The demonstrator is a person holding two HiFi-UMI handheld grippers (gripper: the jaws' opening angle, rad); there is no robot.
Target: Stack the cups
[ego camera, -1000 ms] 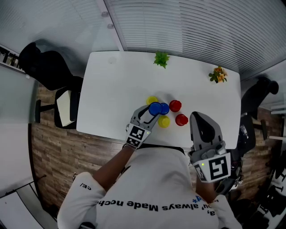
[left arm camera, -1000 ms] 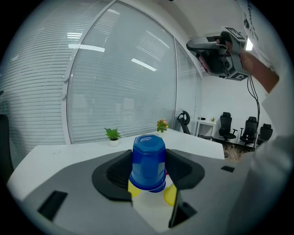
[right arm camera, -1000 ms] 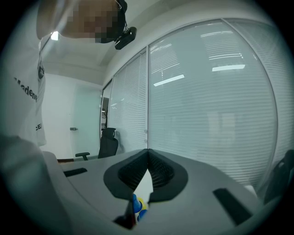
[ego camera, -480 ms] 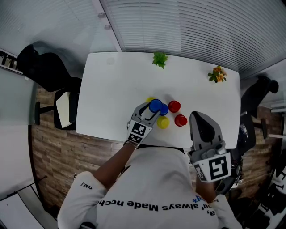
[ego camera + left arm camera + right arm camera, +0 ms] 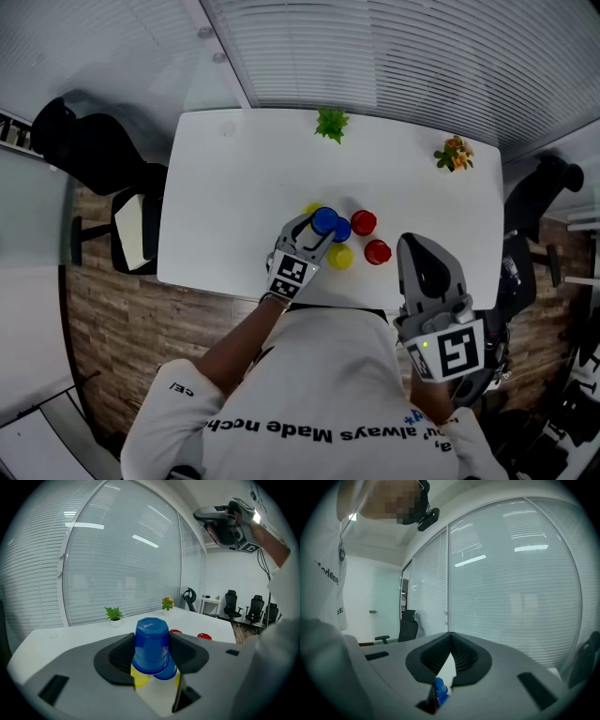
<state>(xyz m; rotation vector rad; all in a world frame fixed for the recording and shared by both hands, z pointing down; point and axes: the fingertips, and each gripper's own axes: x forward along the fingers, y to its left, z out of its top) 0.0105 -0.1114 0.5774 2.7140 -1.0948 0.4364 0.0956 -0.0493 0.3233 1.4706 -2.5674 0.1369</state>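
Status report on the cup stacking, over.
Left tongs shut on upside-down blue cup, raised beside second blue cup. Right tongs shut, empty, near body. Yellow cup close below; red cups off to the side.

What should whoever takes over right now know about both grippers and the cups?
Left gripper: shut on an upside-down blue cup, held close over the second blue cup, not seated on it.
Right gripper: shut, empty, raised to the right.
Other cups sit singly on the white table: far red cup, near red cup, near yellow cup, far yellow cup, partly hidden.
Done: one cup lifted; no stack visible.
Left: probably seat the held cup on the second blue one, then add the rest.
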